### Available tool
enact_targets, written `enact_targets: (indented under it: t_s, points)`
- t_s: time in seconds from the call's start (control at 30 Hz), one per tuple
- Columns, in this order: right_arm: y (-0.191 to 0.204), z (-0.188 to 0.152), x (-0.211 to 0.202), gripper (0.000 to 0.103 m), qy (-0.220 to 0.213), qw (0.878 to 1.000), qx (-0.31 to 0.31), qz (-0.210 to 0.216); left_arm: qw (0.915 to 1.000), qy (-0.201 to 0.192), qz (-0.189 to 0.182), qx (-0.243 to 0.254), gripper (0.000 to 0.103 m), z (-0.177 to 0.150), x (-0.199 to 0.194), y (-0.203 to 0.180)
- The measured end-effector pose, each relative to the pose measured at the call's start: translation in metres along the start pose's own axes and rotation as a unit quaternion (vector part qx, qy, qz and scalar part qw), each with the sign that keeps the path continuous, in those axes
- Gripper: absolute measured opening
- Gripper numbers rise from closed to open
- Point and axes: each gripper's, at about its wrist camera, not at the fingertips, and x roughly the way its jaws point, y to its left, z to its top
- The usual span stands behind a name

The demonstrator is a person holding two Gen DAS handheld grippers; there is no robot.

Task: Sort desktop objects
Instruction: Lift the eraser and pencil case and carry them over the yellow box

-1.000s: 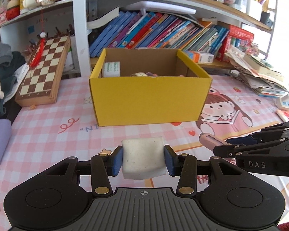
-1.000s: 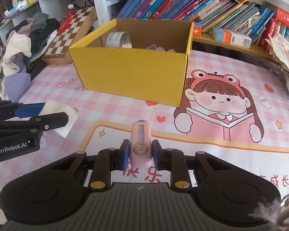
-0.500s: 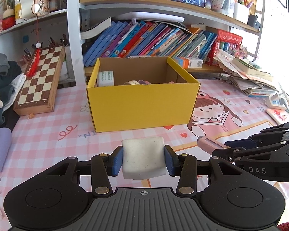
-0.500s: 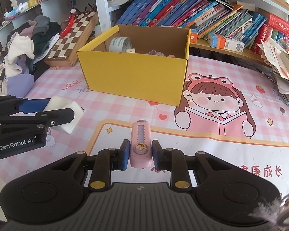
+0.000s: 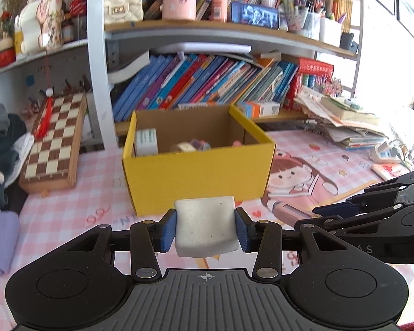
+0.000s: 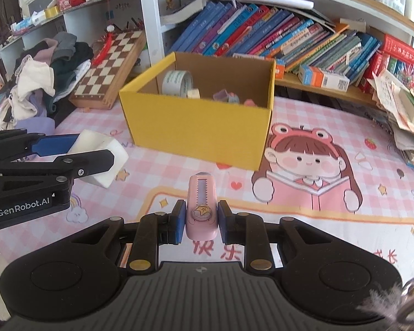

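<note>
Box [image 5: 198, 178], yellow and open-topped, stands toward the back edge of the bench [image 6: 303, 220], tape rolls [image 6: 176, 82] and small bits inside. Chessboard [image 5: 53, 143] leans at the bench's left edge. Left tongs [image 5: 205, 230] pinch a white eraser [image 5: 205, 229]; right tongs [image 6: 200, 222] pinch a pink cutter [image 6: 201, 207], both above the bench short of the box.

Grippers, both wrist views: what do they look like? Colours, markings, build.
Both the left gripper and the right gripper are matte black, with blue pads on the fingers, brass-coloured pivot screws and a ribbed housing with a small crosshair mark. White "GenRobot.AI" lettering runs along the left gripper's side. No cables show. A red sleeve edge peeks in at the left view's corner.
</note>
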Motion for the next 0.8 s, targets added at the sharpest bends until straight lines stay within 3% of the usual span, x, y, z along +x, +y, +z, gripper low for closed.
enact_targets:
  t_s: [0.33,0.8]
  points:
    - [-0.004,0.038,-0.002,0.023,-0.030,0.999,-0.019,0.004,0.9994,-0.033,0.001,0.008,0.043,0.032,0.004,0.005]
    - [-0.030,0.114,0.025,0.023,-0.062,0.997,-0.049,0.018,0.9974,-0.059,0.034,0.021,0.043,0.082,0.040,0.010]
